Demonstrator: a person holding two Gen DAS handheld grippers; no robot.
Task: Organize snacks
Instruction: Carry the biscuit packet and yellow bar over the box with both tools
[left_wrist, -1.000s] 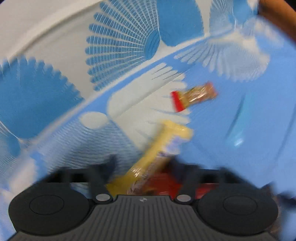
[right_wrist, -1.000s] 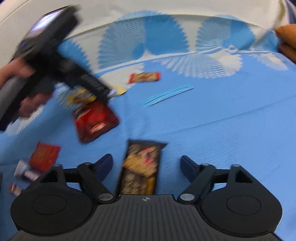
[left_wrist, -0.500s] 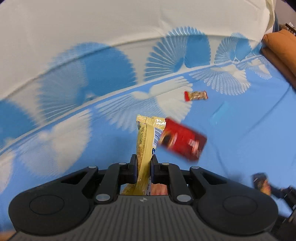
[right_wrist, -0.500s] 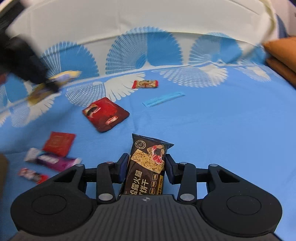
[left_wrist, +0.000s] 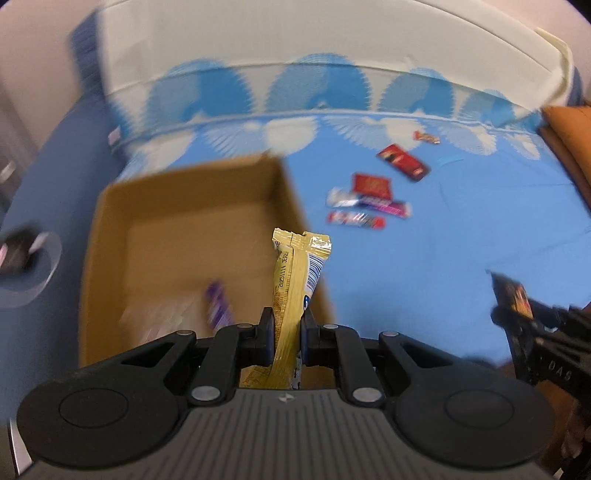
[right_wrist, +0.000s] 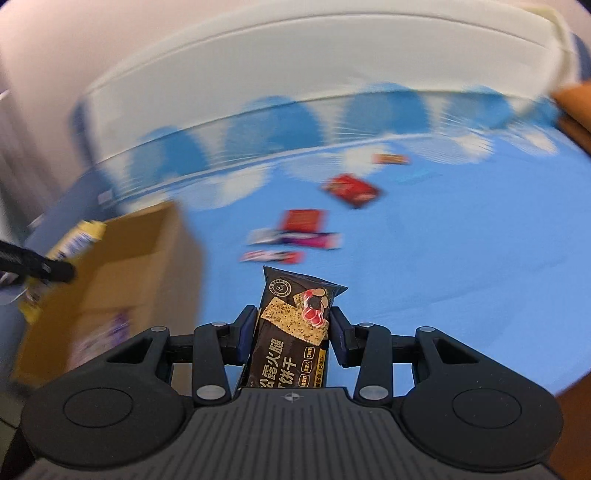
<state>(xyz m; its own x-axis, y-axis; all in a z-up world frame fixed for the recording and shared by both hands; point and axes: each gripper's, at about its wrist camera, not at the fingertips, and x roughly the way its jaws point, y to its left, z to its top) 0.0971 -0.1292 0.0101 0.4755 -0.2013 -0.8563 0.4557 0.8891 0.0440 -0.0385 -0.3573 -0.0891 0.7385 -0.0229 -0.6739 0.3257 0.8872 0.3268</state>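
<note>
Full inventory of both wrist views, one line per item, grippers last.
cardboard box: 1, brown, open, left on the bedsheet; blurred purple packet inside.
bedsheet: 1, blue with white fan pattern.
gold snack packet: 1, held upright over the box's right side.
black cracker packet: 1, black, held above the sheet.
dark red packet: 1, far on the sheet.
small orange-red packet: 1, farthest.
red square packet: 1, mid sheet.
purple-and-white bar: 1, just in front of it.
red-and-white bar: 1, nearest of the group.
orange cushion: 1, right edge.
left hand-held gripper: shut on the gold packet.
right hand-held gripper: shut on the cracker packet.
</note>
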